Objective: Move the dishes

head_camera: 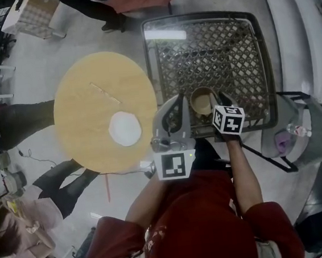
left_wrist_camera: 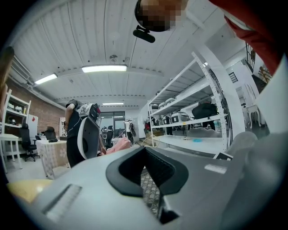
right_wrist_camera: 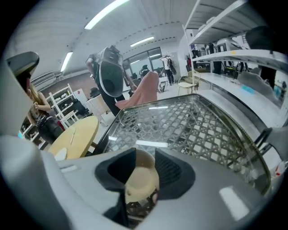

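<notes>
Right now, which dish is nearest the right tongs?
The beige bowl on the lattice-top table, between the open right tongs; the white plate lies apart on the round wooden table.

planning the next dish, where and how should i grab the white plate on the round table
Probably its rim, from the person's side. The white plate lies flat on the round table, toward that edge, with nothing upright to pinch, so a low approach suits.

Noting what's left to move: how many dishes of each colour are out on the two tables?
White plate, on the round wooden table: 1
Beige bowl, on the lattice table: 1
Total: 2
</notes>
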Demonstrator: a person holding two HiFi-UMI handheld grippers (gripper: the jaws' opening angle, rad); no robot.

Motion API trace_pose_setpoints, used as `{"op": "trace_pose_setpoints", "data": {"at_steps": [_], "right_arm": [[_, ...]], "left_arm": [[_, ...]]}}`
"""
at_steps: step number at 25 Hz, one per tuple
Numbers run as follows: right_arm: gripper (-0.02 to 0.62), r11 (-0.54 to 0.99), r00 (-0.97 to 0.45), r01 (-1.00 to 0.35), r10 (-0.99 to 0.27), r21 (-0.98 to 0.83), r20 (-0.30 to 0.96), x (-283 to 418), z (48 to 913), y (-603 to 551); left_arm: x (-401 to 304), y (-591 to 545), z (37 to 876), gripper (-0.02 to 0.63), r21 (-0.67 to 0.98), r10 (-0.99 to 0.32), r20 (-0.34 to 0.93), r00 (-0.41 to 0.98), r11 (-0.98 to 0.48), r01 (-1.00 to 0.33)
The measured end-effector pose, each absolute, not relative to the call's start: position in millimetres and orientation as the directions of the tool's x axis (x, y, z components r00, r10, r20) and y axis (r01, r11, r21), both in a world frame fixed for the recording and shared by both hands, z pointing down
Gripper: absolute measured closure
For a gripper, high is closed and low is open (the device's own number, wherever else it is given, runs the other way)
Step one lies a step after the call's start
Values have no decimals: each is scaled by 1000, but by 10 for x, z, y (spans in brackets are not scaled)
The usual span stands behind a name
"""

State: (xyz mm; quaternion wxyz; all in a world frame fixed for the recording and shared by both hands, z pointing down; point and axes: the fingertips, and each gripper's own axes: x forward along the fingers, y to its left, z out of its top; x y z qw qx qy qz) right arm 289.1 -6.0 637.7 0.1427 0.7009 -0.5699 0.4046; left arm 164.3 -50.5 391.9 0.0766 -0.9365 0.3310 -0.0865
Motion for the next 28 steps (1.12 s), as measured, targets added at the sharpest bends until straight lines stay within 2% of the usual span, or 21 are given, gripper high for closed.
{"op": "trace_pose_setpoints", "data": {"at_steps": [3, 7, 11, 14, 17, 24, 28], "right_arm": [[476, -267, 13, -928, -720, -259, 694, 2786, 6136, -125], [476, -207, -10, -942, -769, -264, 639, 2608, 5791, -218], [477, -132, -48, -959, -796, -251, 603, 2413, 5542, -313], [476, -90, -67, -966, -819, -244, 570, 2303, 5341, -369], [476, -48, -81, -972, -850, -229, 521, 2192, 5134, -430], [476, 43, -115, -981, -912, -187, 394, 1879, 4668, -602], [476, 108, -157, -980, -934, -165, 322, 1719, 4432, -633]], "left_arm": [[1576, -514, 3881, 600, -214, -643, 97, 760, -759, -615], [1452, -548, 3833, 600, -98, -695, 51, 717, -718, -689], [1365, -591, 3767, 600, -111, -710, 29, 703, -702, -704], [1304, -595, 3732, 600, -205, -699, 48, 714, -706, -678], [1185, -636, 3733, 600, -153, -733, 29, 680, -675, -722], [881, -800, 3621, 600, -248, -772, 25, 635, -621, -744], [701, -819, 3608, 600, -149, -825, -16, 564, -556, -818]]}}
